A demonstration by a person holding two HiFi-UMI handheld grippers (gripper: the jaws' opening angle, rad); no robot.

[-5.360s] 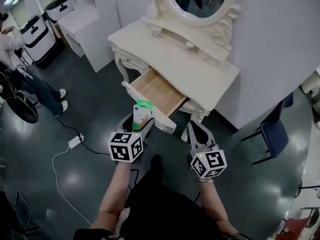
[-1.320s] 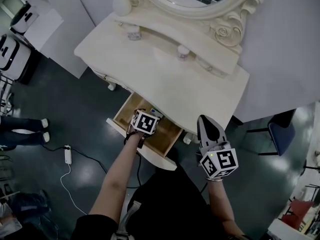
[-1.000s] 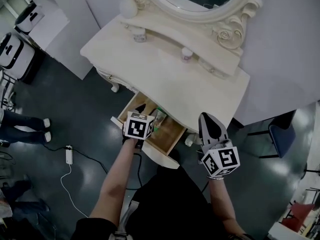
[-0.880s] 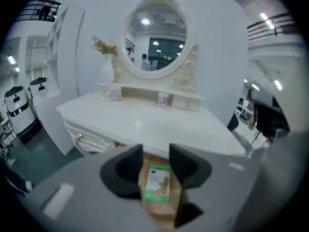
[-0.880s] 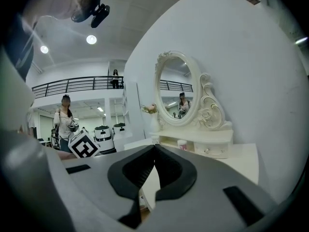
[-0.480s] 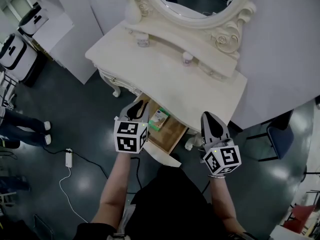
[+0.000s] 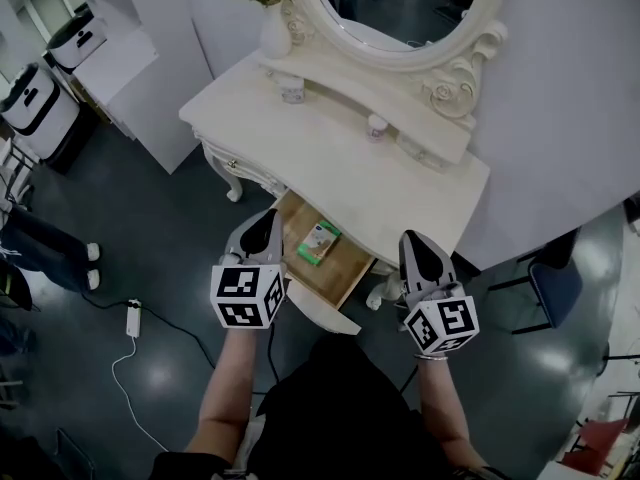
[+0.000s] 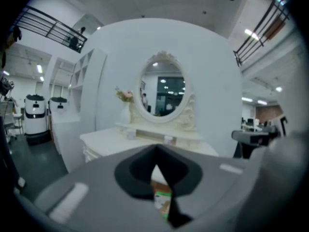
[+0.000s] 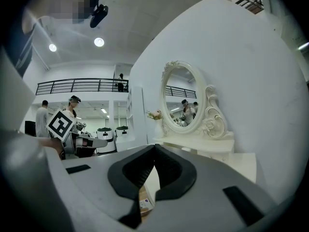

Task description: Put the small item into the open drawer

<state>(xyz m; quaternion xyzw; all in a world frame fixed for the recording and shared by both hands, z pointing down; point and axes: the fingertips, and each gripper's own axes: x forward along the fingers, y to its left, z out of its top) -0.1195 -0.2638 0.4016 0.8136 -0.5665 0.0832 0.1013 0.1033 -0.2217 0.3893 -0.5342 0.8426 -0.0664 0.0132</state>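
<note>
**A:** Head view first. Where to find the small carton (image 7: 321, 242)?

**B:** Lying flat on the wooden floor of the open drawer (image 7: 325, 315), under the front edge of the dressing table (image 7: 340, 148). Already where the task wants it, by the look of things. Left gripper (image 7: 260, 230) at the drawer's left side, apart from the carton. Right gripper (image 7: 417, 251) off past the drawer's right end, well clear.

**A:** And the left gripper view?

**B:** Jaws pressed tip to tip, nothing caught between. Just a green-and-white sliver of carton (image 8: 162, 200) showing low down, beyond them.

**A:** Right gripper view?

**B:** Much the same: pinched together on nothing. Drawer wood and a pale scrap in the low gap, too small to name.

**A:** Any sense of how to handle it, if lifted again?

**B:** Probably light, thin printed card. Stiff enough across the flat faces, but easy to crush at corners and a little slick. Best taken across two opposite long edges near the middle, with a gentle squeeze and no more.
</note>
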